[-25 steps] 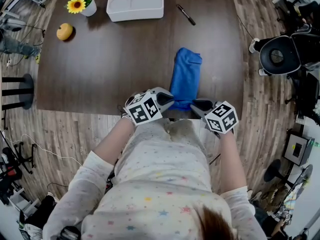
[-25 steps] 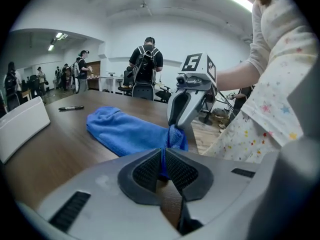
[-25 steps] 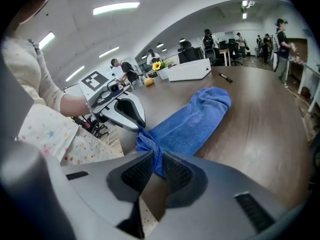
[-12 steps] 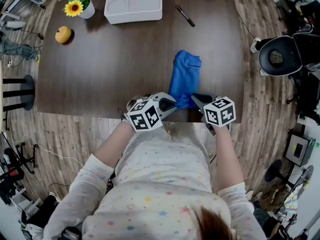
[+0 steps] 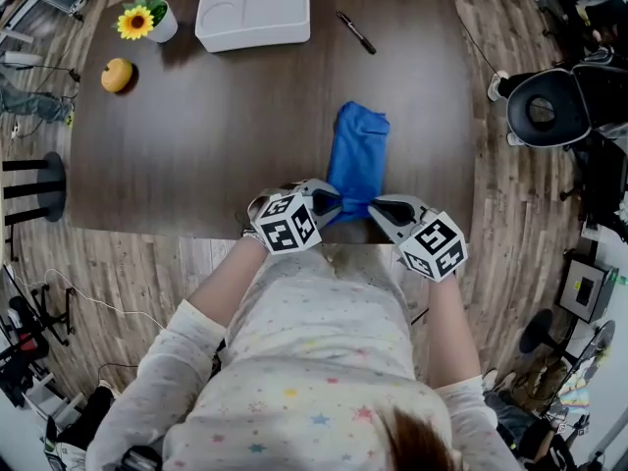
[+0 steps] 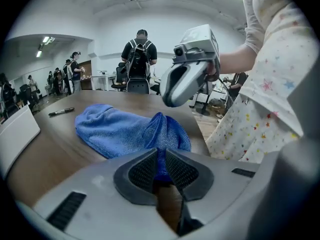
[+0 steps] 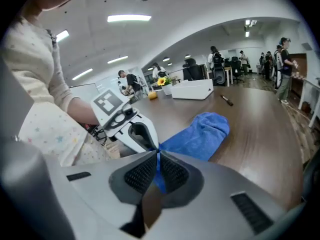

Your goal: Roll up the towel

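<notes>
- The blue cloth towel (image 5: 358, 160) lies on the near right part of the dark wooden table (image 5: 196, 145), running from the near edge toward the far side.
- The left gripper (image 5: 332, 204) and the right gripper (image 5: 377, 207) sit side by side at its near end, each pinching the cloth.
- The white rectangular plastic tray (image 5: 253, 8) is at the far edge, with the black marker pen (image 5: 355, 31) to its right and the white sunflower pot (image 5: 147, 20) to its left.
- The round orange fruit (image 5: 117, 75) lies in front of the pot.

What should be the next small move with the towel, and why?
Probably turn the pinched near edge over and forward, away from the person, to start the first roll. The left gripper and the right gripper are both shut on the near end of the towel at the table edge, and the rest lies stretched out, not yet rolled.
</notes>
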A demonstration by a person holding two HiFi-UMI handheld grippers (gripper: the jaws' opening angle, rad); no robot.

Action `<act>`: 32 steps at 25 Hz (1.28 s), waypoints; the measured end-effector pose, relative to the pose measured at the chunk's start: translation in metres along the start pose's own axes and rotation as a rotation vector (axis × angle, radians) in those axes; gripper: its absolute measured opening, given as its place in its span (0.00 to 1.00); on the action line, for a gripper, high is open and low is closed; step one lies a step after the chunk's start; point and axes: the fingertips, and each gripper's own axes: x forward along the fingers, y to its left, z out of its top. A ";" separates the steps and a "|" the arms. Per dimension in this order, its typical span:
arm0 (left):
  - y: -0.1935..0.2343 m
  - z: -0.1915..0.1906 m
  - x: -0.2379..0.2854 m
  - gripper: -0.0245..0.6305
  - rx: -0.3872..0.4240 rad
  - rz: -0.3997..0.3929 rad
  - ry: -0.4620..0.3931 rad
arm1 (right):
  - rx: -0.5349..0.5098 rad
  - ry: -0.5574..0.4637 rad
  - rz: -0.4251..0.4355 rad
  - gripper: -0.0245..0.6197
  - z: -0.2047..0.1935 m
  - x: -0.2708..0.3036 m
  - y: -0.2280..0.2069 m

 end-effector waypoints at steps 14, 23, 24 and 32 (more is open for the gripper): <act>0.008 0.015 -0.017 0.08 -0.019 0.038 -0.071 | -0.032 0.039 -0.082 0.16 -0.029 0.034 -0.006; -0.033 0.023 -0.015 0.09 0.071 -0.084 -0.095 | 0.083 0.013 -0.112 0.15 -0.026 0.038 -0.016; -0.030 0.018 -0.011 0.09 0.077 -0.055 -0.077 | 0.087 0.012 -0.120 0.15 -0.026 0.036 -0.017; -0.010 -0.007 0.005 0.30 0.135 0.055 0.022 | -0.088 0.065 -0.099 0.25 -0.037 0.028 -0.008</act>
